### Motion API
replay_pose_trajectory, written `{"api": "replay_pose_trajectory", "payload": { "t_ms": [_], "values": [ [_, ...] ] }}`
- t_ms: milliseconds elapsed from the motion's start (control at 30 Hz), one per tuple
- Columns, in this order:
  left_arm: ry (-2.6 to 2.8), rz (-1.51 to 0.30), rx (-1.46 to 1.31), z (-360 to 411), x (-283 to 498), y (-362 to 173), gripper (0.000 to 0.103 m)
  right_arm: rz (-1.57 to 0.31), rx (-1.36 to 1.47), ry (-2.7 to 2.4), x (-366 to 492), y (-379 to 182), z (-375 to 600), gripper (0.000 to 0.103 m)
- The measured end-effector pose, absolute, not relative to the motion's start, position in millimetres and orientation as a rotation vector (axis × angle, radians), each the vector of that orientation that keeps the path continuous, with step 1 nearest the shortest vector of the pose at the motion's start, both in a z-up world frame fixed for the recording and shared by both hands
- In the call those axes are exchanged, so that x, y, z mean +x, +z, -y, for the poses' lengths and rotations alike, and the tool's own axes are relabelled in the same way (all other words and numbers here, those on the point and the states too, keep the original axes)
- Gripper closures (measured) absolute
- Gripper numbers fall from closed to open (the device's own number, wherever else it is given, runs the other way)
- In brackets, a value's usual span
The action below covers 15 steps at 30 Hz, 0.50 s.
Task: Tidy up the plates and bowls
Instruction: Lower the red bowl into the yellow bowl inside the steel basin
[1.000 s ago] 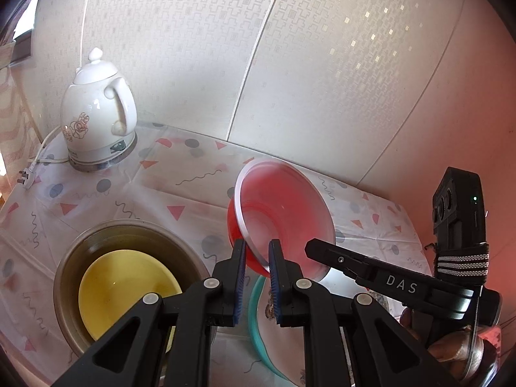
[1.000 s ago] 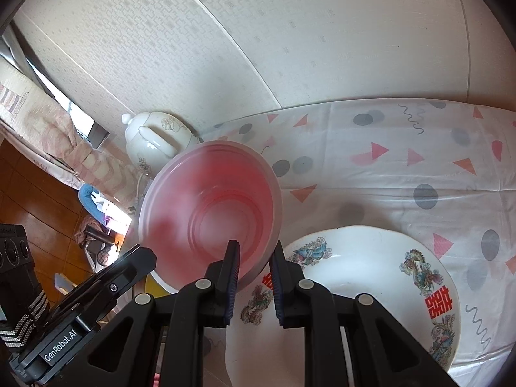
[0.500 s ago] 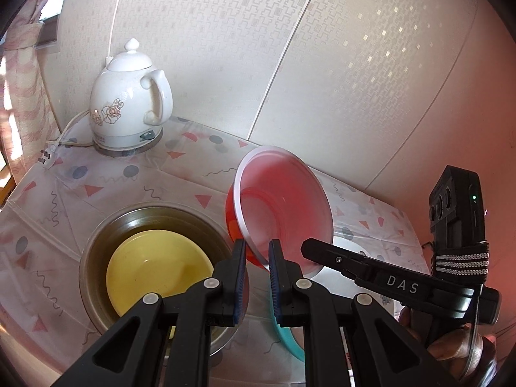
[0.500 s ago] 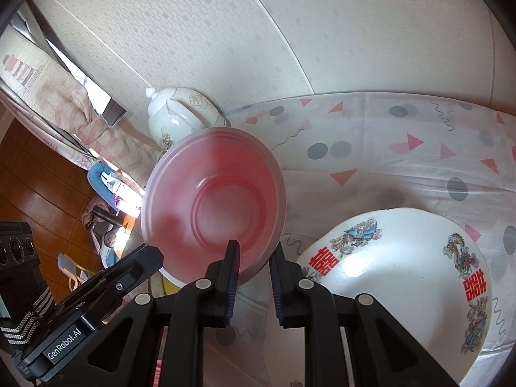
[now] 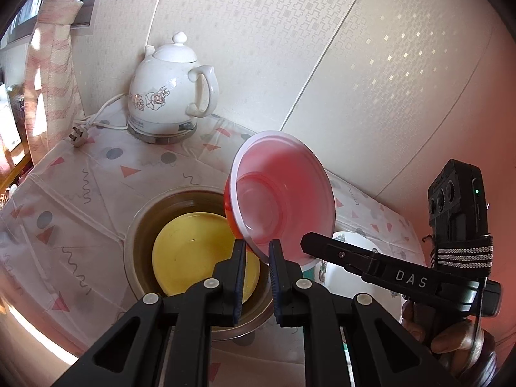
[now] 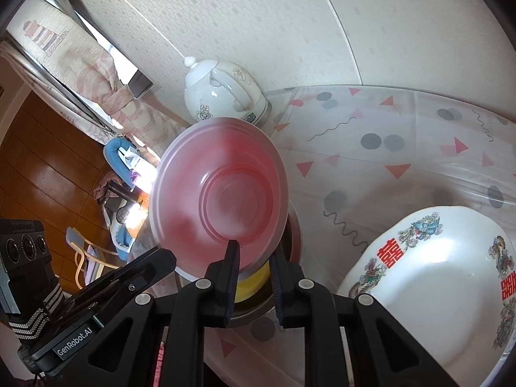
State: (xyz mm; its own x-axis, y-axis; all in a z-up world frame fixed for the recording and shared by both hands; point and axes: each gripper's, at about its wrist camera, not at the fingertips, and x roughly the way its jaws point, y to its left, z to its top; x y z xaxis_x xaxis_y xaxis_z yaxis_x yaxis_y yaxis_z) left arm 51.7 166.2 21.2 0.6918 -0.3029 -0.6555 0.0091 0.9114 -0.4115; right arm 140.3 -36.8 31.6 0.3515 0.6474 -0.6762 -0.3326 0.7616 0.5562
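Because both your left gripper (image 5: pixel 256 258) and right gripper (image 6: pixel 254 259) are clamped on the near rim of the tilted red bowl (image 5: pixel 283 196), held in the air above the yellow bowl (image 5: pixel 196 251) in the metal bowl (image 5: pixel 142 225), any uneven pull could twist it loose; the plate (image 6: pixel 445 296) sits just right, the kettle (image 5: pixel 171 93) far left, neither in your way

red bowl (image 5: pixel 280 200): translucent, tilted on edge, aloft | yellow bowl (image 5: pixel 196 251): nested in metal bowl (image 5: pixel 142 225)
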Motion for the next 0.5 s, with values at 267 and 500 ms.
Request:
{"api": "replay_pose_trajectory", "payload": {
  "t_ms": [267, 500],
  "values": [
    [-0.149, -0.81, -0.439, -189.9, 39.9, 10.8, 0.09, -1.066, 0.333, 0.704, 137.6, 25.1, 15.2, 0.085],
    [-0.129, -0.848, -0.468, -198.9, 33.6, -7.7, 0.09, -1.114, 0.31, 0.72, 133.7, 12.3, 3.4, 0.085]
  ]
}}
